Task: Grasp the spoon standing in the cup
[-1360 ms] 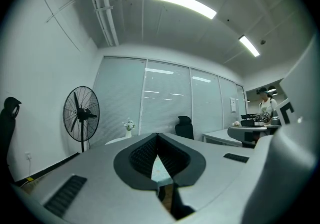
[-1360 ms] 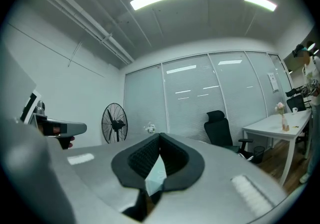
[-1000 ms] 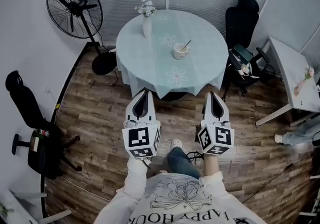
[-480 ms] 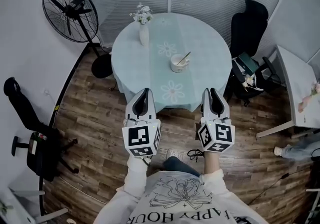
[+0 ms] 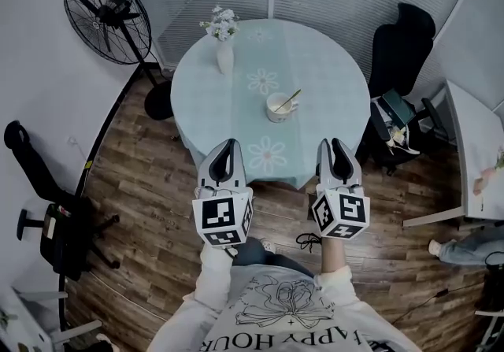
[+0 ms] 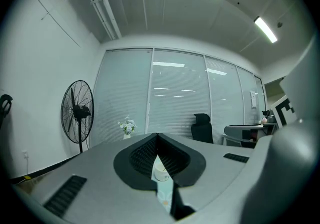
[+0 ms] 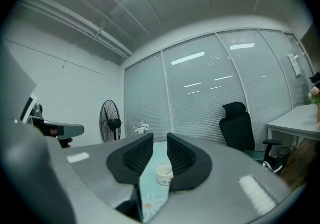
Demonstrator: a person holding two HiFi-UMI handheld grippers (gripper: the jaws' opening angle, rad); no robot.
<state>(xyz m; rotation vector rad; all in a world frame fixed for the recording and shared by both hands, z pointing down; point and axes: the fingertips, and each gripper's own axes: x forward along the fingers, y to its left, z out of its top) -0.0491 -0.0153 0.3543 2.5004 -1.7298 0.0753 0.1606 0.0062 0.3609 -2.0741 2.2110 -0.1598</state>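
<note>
1. Head view
   - I see both grippers held side by side over the wooden floor, just short of the near edge of the round table.
   - The left gripper has its fingers clenched together on nothing.
   - The right gripper is released: its jaws have just been opening, and nothing sits between them.
   - The cup stands near the table's middle, well apart from both grippers. The spoon stands in it, with its handle leaning to the right.
   - Only the flower-printed cloth lies between the grippers and the cup.
   - A vase of flowers stands at the far left of the table, well apart from the cup.
   - A standing fan is beyond the table on the left, and a black office chair is close on the right.

2. Left gripper view
   - The tips meet, and I see the cup far off through the slit below them.
   - The fan and the vase show at the left, the chair at the right.

3. Right gripper view
   - The jaws stand apart, and the gap frames the distant cup and its spoon.
</note>
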